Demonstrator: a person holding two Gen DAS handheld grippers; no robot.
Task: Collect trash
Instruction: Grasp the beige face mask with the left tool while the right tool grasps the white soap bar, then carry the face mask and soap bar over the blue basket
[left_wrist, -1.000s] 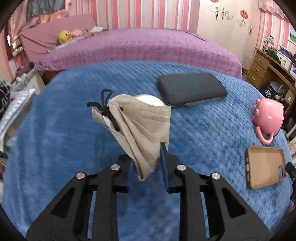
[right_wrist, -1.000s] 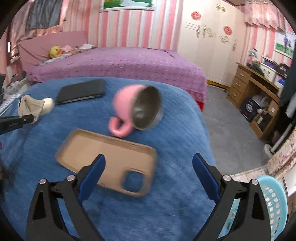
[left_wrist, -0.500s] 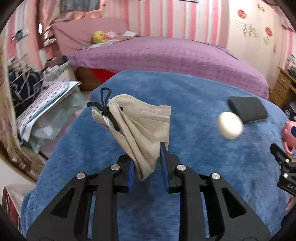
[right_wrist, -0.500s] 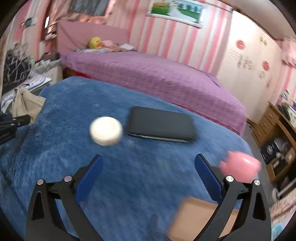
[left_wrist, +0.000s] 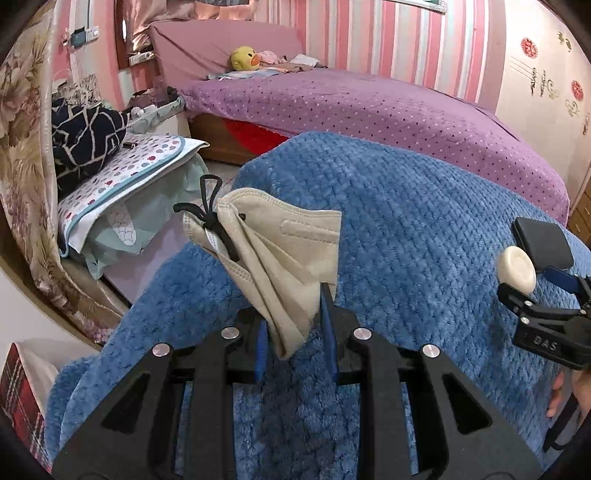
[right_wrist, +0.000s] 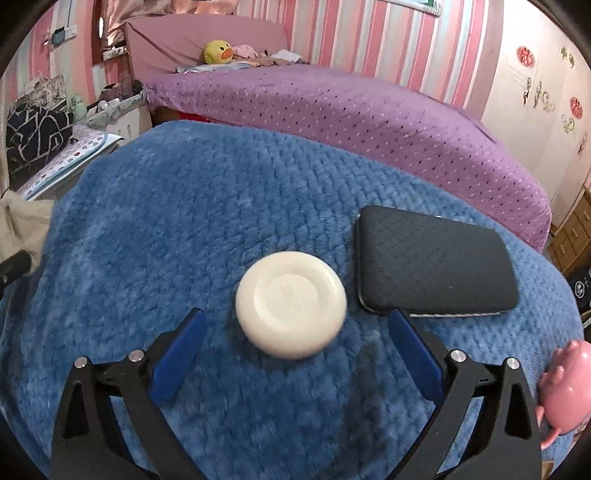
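A beige face mask (left_wrist: 280, 251) with black ear loops hangs folded above the blue blanket (left_wrist: 406, 221), pinched by my left gripper (left_wrist: 295, 332), which is shut on its lower corner. A round white puck-like object (right_wrist: 291, 304) lies on the blue blanket (right_wrist: 166, 221) just ahead of my right gripper (right_wrist: 295, 339), whose blue pads stand wide open on either side of it without touching. The same white object (left_wrist: 516, 269) and the right gripper's fingers (left_wrist: 546, 314) show at the right edge of the left wrist view. A corner of the mask (right_wrist: 22, 225) shows at the far left of the right wrist view.
A black padded case (right_wrist: 432, 266) lies right of the white object. A pink mug (right_wrist: 565, 384) sits at the blanket's right edge. Behind is a purple bed (left_wrist: 369, 103) with a yellow plush duck (left_wrist: 243, 59). Pillows and clothes (left_wrist: 110, 158) pile up on the left.
Both grippers swung left across the blanket. The right gripper left the phone case and mug behind and now frames the white object. The left gripper kept the mask and faces the blanket's left edge.
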